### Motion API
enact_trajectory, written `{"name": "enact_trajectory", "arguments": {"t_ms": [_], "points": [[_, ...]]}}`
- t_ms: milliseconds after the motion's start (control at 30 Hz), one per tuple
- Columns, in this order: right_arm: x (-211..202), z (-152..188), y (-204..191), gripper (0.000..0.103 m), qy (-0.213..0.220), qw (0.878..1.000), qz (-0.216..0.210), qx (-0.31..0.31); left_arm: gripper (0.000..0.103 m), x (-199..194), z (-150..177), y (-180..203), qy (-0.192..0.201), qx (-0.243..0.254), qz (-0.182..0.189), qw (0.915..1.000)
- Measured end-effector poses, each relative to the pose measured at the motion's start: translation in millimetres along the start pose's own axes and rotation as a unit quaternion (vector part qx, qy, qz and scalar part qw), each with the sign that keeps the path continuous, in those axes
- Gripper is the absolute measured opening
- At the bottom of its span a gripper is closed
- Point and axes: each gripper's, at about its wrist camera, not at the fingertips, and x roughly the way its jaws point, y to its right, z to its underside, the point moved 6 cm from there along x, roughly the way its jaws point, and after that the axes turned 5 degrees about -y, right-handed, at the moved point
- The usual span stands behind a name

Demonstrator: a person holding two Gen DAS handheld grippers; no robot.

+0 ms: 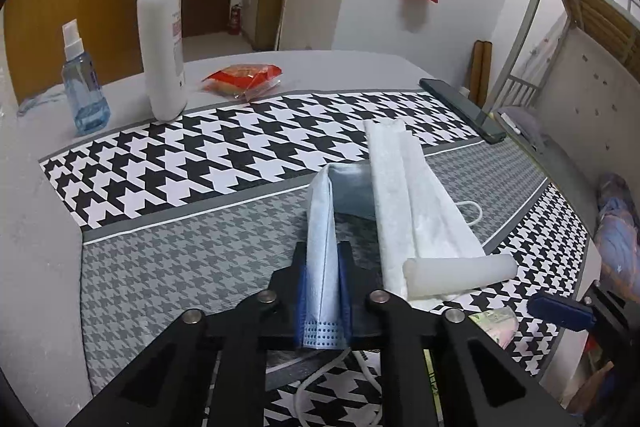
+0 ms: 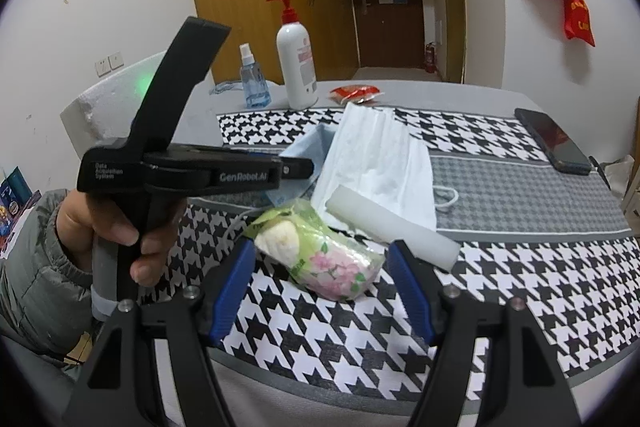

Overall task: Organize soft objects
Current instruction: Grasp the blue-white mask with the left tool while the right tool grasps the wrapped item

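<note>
My left gripper (image 1: pixel 323 259) is shut on the edge of a blue face mask (image 1: pixel 320 227) and lifts it off the houndstooth cloth (image 1: pixel 192 163). A white mask (image 1: pixel 404 187) lies partly over the blue one, with a white foam roll (image 1: pixel 460 273) on its near end. My right gripper (image 2: pixel 324 259) is open around a floral tissue pack (image 2: pixel 320 253), its blue pads (image 2: pixel 236 283) on either side and apart from it. In the right wrist view the left gripper (image 2: pixel 298 167) holds the blue mask (image 2: pixel 308 147) beside the white mask (image 2: pixel 376 159) and the foam roll (image 2: pixel 392 227).
A white pump bottle (image 1: pixel 162 39), a blue spray bottle (image 1: pixel 84 91) and a red snack packet (image 1: pixel 242 79) stand at the table's far side. A black phone (image 1: pixel 460 109) lies at the far right edge. A bunk bed frame (image 1: pixel 560 27) stands to the right.
</note>
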Motion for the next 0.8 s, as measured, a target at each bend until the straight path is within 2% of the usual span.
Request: {"name": "enact_trajectory", "arguments": {"t_ms": [133, 267, 800], "points": [[8, 3, 0, 0.073, -0.013, 1.0, -0.005, -0.004, 0.012, -9, -1, -4, 0.021, -0.011, 0.009, 0.9997], [15, 2, 0, 0.073, -0.022, 1.0, -0.006, -0.01, 0.012, -14, 3, -8, 0.026, -0.013, 0.009, 0.9995], [24, -11, -16, 0.073, -0.036, 0.996, -0.008, -0.082, 0.012, -14, 6, -4, 0.018, -0.014, 0.019, 0.9996]]}}
